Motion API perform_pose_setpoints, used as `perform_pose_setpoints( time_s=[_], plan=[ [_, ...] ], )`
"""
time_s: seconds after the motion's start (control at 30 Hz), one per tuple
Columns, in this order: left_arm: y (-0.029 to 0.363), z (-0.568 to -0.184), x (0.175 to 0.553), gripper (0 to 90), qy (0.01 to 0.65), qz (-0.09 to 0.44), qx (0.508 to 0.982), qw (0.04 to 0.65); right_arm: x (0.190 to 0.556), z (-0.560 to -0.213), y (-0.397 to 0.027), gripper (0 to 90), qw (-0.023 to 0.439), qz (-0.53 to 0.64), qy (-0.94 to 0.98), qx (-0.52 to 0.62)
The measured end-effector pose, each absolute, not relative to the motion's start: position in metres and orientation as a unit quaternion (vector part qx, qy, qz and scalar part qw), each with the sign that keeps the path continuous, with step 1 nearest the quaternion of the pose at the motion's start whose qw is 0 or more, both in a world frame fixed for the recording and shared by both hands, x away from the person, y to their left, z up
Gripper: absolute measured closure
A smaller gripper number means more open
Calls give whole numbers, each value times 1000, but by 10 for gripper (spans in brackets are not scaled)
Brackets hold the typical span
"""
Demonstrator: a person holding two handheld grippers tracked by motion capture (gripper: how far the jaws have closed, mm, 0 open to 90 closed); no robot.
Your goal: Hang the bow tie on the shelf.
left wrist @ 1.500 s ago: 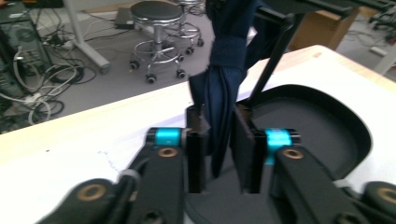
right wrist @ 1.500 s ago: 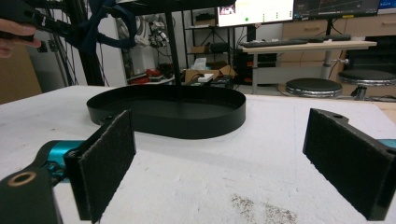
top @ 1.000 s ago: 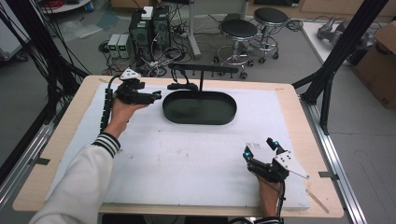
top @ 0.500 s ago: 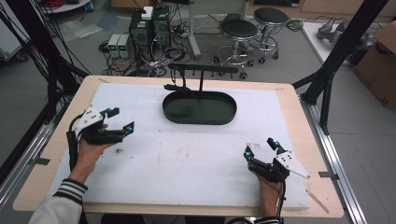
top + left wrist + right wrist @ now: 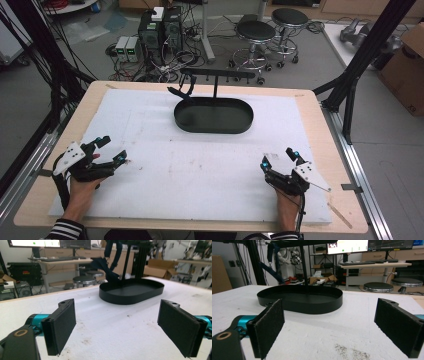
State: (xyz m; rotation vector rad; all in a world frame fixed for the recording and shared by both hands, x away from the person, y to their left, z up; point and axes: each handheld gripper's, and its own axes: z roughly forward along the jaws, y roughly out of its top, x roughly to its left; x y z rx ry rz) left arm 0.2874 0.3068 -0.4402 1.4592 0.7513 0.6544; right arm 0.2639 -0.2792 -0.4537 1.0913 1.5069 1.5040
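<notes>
Resting low on the white tabletop (image 5: 210, 170), the left gripper (image 5: 111, 152) and right gripper (image 5: 280, 161) sat near opposite near corners, jaws spread wide, holding nothing, well apart from the black oval tray (image 5: 213, 116) mid-far. The high view laid out both hands; the left gripper view alone showed a dark strap (image 5: 106, 266) hanging from the rack (image 5: 217, 76) into the tray. The strap's upper end was cut off.

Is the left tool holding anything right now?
No, the left tool is open, with only bare white table between its pads.
</notes>
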Motion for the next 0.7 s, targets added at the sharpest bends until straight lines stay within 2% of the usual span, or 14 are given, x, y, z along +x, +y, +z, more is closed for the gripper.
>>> perform_pose_setpoints(
  time_s=[0.23, 0.7],
  plan=[
    [310, -453, 286, 153, 335, 290, 633, 635, 262, -454, -276, 84, 375, 580, 590, 418],
    [308, -453, 284, 163, 322, 297, 640, 631, 261, -455, -277, 84, 376, 588, 587, 410]
  ],
)
